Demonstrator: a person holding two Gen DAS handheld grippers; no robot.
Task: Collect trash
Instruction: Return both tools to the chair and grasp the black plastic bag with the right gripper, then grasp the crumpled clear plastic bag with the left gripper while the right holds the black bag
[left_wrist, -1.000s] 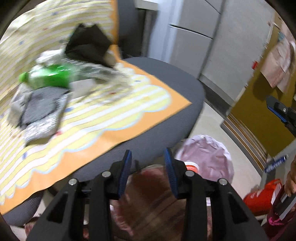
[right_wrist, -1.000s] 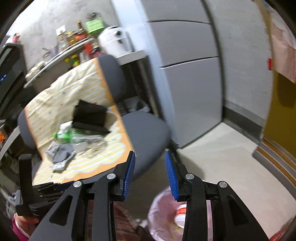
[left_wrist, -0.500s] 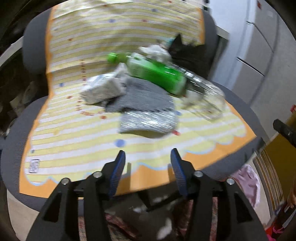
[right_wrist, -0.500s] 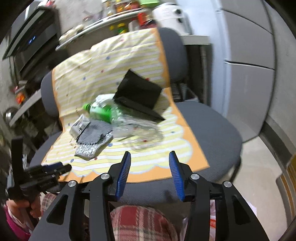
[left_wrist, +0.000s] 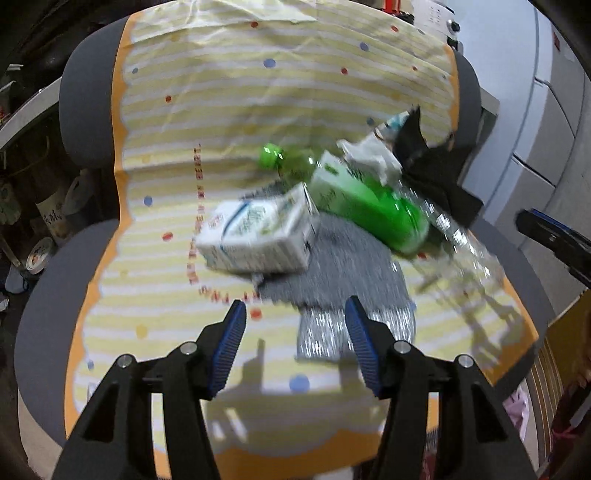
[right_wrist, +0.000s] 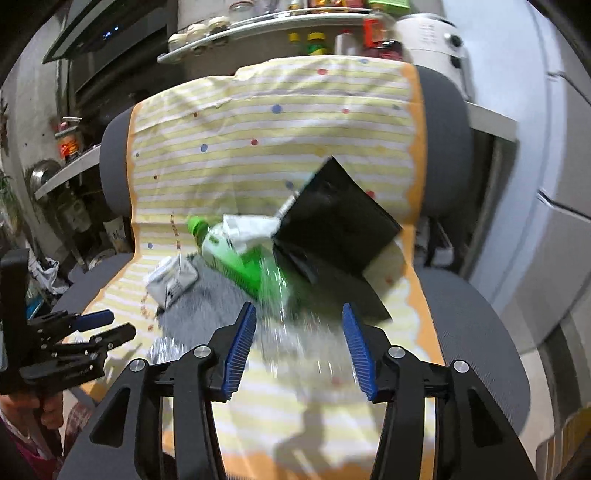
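Yellow striped cloth (left_wrist: 280, 92) carries the trash ahead of both spread, empty tongs: a white cardboard carton (left_wrist: 255, 236) beyond the left gripper (left_wrist: 295, 336), silver foil wrapper (left_wrist: 354, 328) at its tips; green-labelled plastic bottle (right_wrist: 247, 262) beyond the right gripper (right_wrist: 299, 339). Approach step; next, close on one piece.

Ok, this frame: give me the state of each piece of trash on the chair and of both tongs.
Green-labelled plastic bottle: capped, lying on its side.
White carton: lying flat, leaning on the bottle.
Silver foil wrapper: flat, ungrasped.
Black bag: propped against the chair back.
Left tongs: open, empty.
Right tongs: open, empty.
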